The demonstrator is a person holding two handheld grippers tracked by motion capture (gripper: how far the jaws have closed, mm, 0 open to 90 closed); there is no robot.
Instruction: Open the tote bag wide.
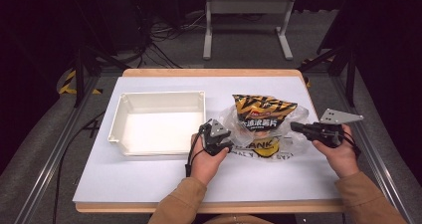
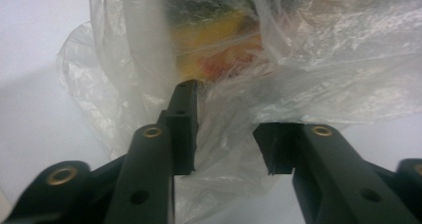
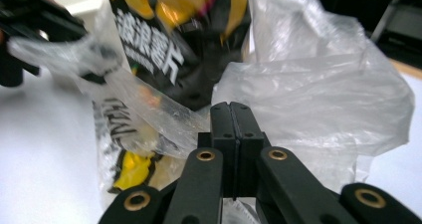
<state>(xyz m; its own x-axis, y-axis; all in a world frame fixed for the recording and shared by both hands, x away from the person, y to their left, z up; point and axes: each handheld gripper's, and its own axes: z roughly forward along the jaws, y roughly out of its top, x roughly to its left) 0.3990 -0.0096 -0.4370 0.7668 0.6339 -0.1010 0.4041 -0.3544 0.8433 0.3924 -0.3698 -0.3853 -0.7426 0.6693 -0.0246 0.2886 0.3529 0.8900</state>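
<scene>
Room: dark, with cables on the floor and a grey metal stand beyond the table [image 1: 149, 179], which carries a pale sheet on a wooden top.
Tray: a white tray [image 1: 158, 122] sits left of centre, nothing in it.
Snack bag: a black-and-yellow snack bag [image 1: 263, 115] lies right of the tray, partly wrapped in a clear plastic bag [image 1: 293, 139], which is crumpled around its lower half.
Left gripper: the left gripper [image 2: 226, 134] is at the plastic's left edge; its jaws stand partly apart with loose film between them, and the pads do not press on it.
Right gripper: the right gripper [image 3: 231, 115] has its jaws fully together at the plastic's right side; whether any film is pinched between them I cannot tell.
Handling: the film looks thin, limp and slippery, likely to bunch or slide rather than lift cleanly. The snack bag looks light, puffed and crinkly, its contents probably brittle.
Where to grip: probably a gathered fold of film at each side, or the snack bag's flat top seam, not its belly.
</scene>
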